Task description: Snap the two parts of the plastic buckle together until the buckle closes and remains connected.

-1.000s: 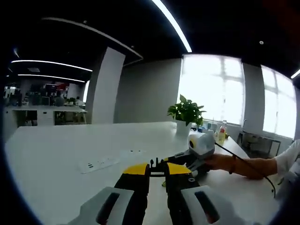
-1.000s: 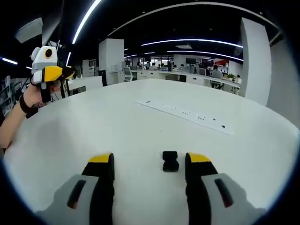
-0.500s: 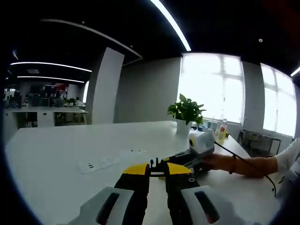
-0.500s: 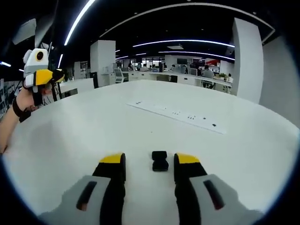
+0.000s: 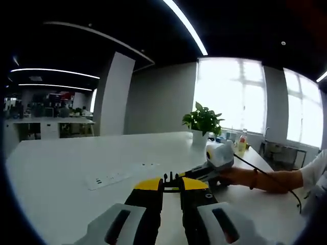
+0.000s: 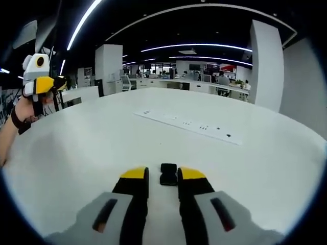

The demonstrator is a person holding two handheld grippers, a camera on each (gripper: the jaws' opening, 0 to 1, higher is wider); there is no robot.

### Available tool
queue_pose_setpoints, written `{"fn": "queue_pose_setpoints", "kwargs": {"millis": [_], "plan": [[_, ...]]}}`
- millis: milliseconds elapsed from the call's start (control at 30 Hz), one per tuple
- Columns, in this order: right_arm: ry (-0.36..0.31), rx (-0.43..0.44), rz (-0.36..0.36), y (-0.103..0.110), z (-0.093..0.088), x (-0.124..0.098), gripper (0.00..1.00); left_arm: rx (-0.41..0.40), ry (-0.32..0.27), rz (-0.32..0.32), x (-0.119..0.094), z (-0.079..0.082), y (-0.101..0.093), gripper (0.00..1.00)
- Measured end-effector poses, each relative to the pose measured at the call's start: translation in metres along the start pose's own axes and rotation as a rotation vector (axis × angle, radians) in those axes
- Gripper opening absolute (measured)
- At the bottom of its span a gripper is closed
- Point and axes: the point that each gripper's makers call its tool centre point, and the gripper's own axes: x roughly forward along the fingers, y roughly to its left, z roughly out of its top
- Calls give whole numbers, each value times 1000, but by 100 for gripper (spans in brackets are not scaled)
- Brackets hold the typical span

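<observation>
Gripping a black pronged buckle part (image 5: 171, 179), the left gripper (image 5: 171, 187) has its yellow-tipped fingers (image 5: 148, 185) pinched narrow on it, prongs poking up past the tips, held up off the white desk (image 5: 76, 158). In the left gripper view the right gripper (image 5: 213, 162) sits just beyond, held by a hand (image 5: 240, 176) with a cable trailing off it. Potted plant (image 5: 203, 124) and a bottle (image 5: 241, 144) sit at the desk's far edge near the window; power strip (image 5: 106, 178) is set into the desktop on the left.

Right gripper view: the other buckle part (image 6: 168, 174), black and blocky, lies flat on the desk, right at the tips of the right gripper (image 6: 163, 178). Fingers (image 6: 135, 176) are narrow, flanking its near end; cannot tell if they actually touch it. Long power strip (image 6: 188, 125) runs across the desk beyond. Left gripper (image 6: 42, 81) is visible far left, raised in a hand (image 6: 30, 104). The two buckle parts are well apart, not joined.
</observation>
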Motion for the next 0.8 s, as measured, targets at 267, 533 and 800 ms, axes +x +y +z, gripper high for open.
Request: {"fn": "queue_pose_setpoints", "kwargs": {"millis": [267,533,800], "plan": [[-5,-10,3,-2,1,3,13,3,-2,-2,-1,3,2,12],[-11,-20,9,2,1,0,12,9,3,0,0,3,3,12],[-15,36,-49,1,4,-10,11,1,-7,3,-2,2,0,12]]}}
